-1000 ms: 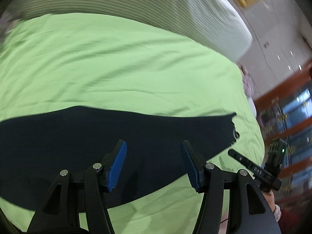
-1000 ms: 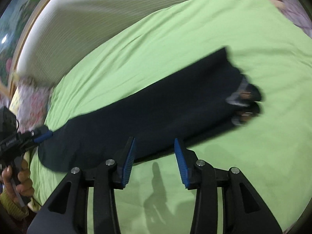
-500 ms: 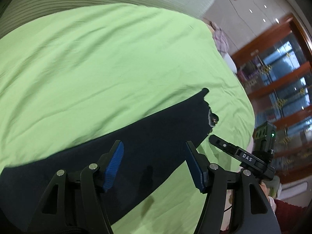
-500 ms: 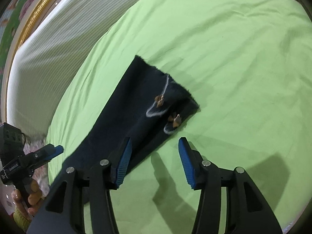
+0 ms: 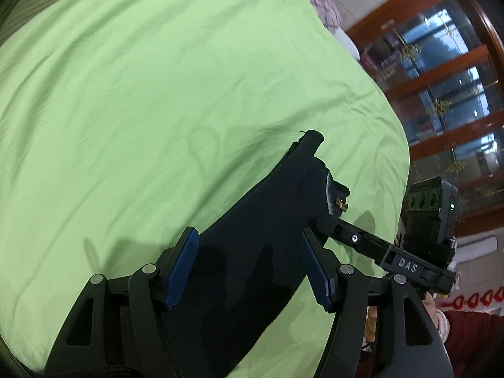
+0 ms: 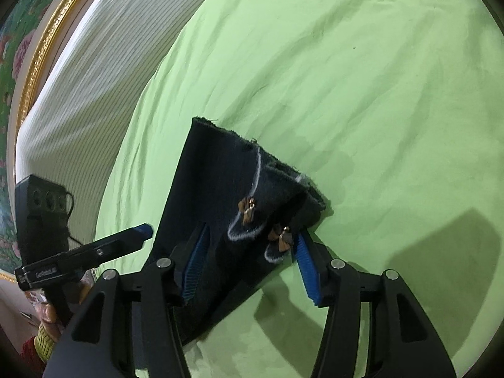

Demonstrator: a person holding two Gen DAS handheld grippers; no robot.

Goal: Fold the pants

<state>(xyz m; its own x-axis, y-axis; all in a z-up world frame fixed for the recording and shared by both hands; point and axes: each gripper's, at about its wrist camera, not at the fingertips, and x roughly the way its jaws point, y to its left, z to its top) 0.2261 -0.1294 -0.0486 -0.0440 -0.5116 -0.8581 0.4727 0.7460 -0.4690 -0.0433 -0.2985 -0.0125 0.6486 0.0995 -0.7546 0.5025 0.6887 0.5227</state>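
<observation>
The dark pants [image 6: 220, 220] lie as a long narrow strip on the green bed sheet [image 6: 362, 78], hem end with small tassels nearest the right tongs [image 6: 249, 264]. Those tongs are opening, cloth between the pads but not pinched; the left tongs [image 5: 249, 264] stand apart above the same strip. To fold well, bite both hem corners fully — every layer — then lift together and carry the end evenly toward the waist.

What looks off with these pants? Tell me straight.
The pants lie on the green sheet with their leg ends staggered: one hem reaches past the other, and both edges look frayed. Nothing spilled.
</observation>
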